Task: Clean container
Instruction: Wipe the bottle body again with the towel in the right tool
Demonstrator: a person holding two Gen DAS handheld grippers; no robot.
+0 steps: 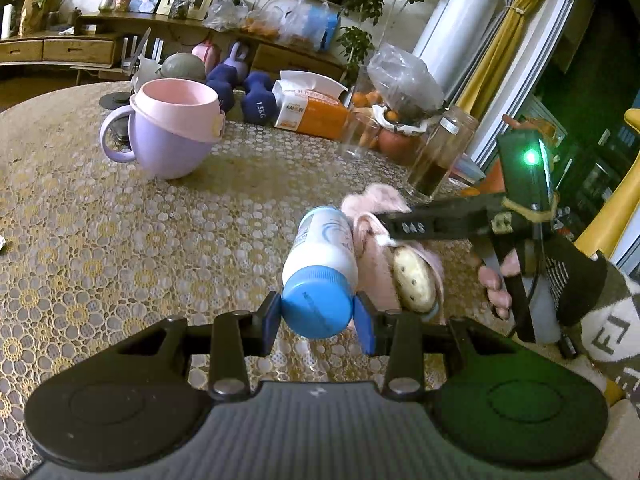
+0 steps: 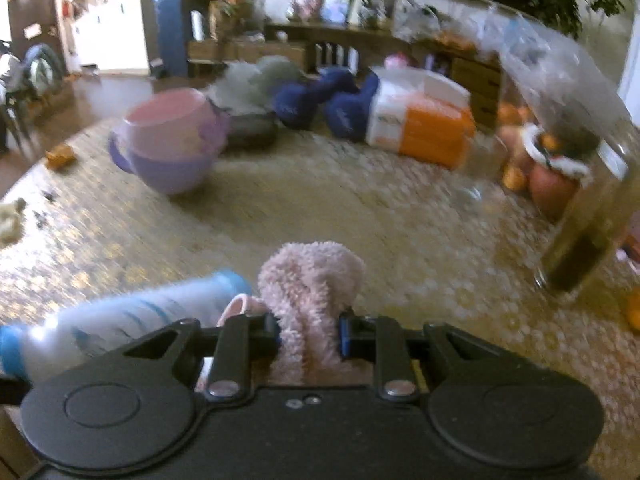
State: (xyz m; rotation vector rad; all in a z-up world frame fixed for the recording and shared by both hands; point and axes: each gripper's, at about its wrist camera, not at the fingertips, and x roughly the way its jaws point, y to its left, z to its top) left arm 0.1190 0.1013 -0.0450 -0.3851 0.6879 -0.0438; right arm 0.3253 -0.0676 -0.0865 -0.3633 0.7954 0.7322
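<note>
Lace-covered table [image 1: 120,240] with purple cup [image 1: 168,132], dumbbells [image 1: 256,96], tissue pack [image 1: 312,112].

Dim indoor light, sharp on the left wrist view, smeared on the right.

The left wrist view is crisp, with a green indicator light [image 1: 531,157] glowing and tinting the nearby housing. The right wrist view is motion-blurred throughout: the pink and purple cup [image 2: 172,144] and glass jar [image 2: 588,216] are soft. Fisheye bending curves the surface [image 1: 120,240] and distant shelving at the edges.
</note>
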